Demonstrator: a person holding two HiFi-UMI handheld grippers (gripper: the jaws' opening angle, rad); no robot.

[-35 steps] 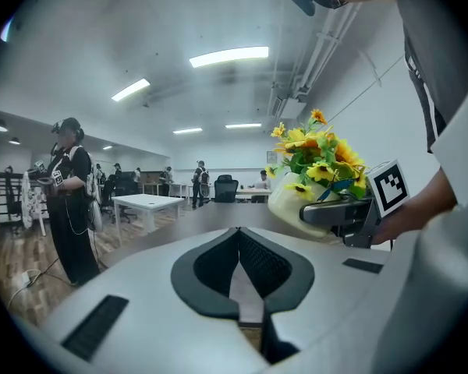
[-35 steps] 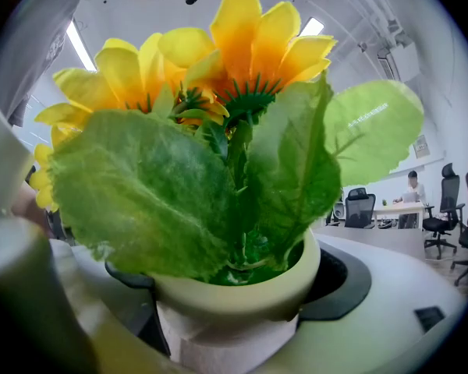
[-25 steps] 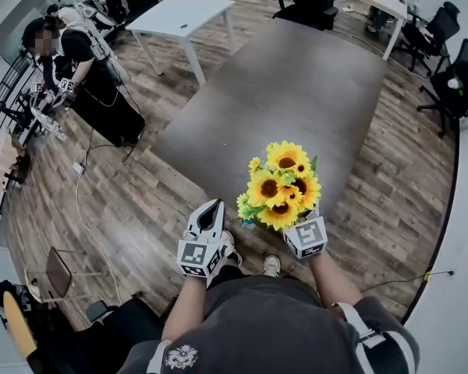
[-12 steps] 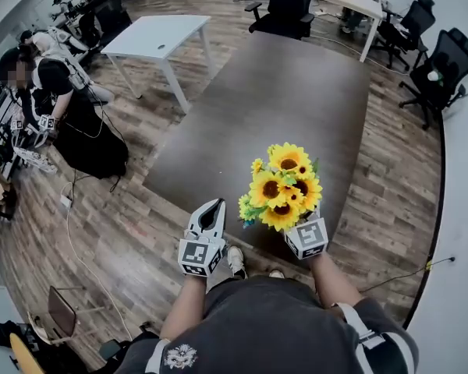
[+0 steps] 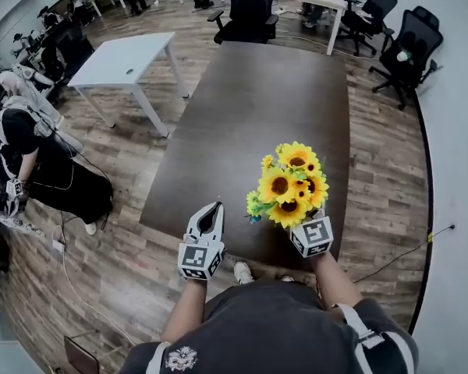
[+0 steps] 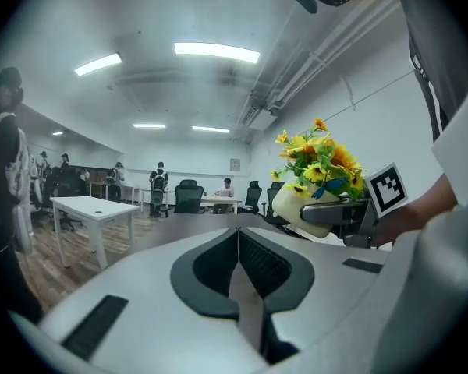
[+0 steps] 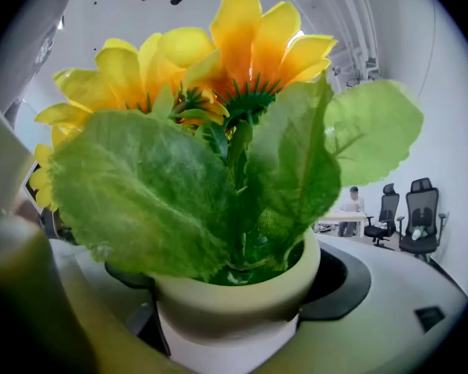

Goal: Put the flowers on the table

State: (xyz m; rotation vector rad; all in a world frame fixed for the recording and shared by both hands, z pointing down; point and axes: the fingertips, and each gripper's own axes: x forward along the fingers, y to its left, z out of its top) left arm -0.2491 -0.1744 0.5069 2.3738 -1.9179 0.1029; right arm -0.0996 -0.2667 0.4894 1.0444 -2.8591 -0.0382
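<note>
Flowers [image 5: 292, 185], by pot, btwn right gripper [image 5: 306, 226] jaws

My head view looks steeply down from above the person onto the table [image 5: 249, 115], with the flowers [image 5: 292, 185] at its near end. Left gripper view sits low and faces along its jaws across the room, flowers close at right. Right gripper view is right up against the flowers, which fill it. All three views share them.

Flowers [image 5: 292, 185] over near end of table [image 5: 249, 107]; second table [image 5: 125, 57] leftward.
</note>
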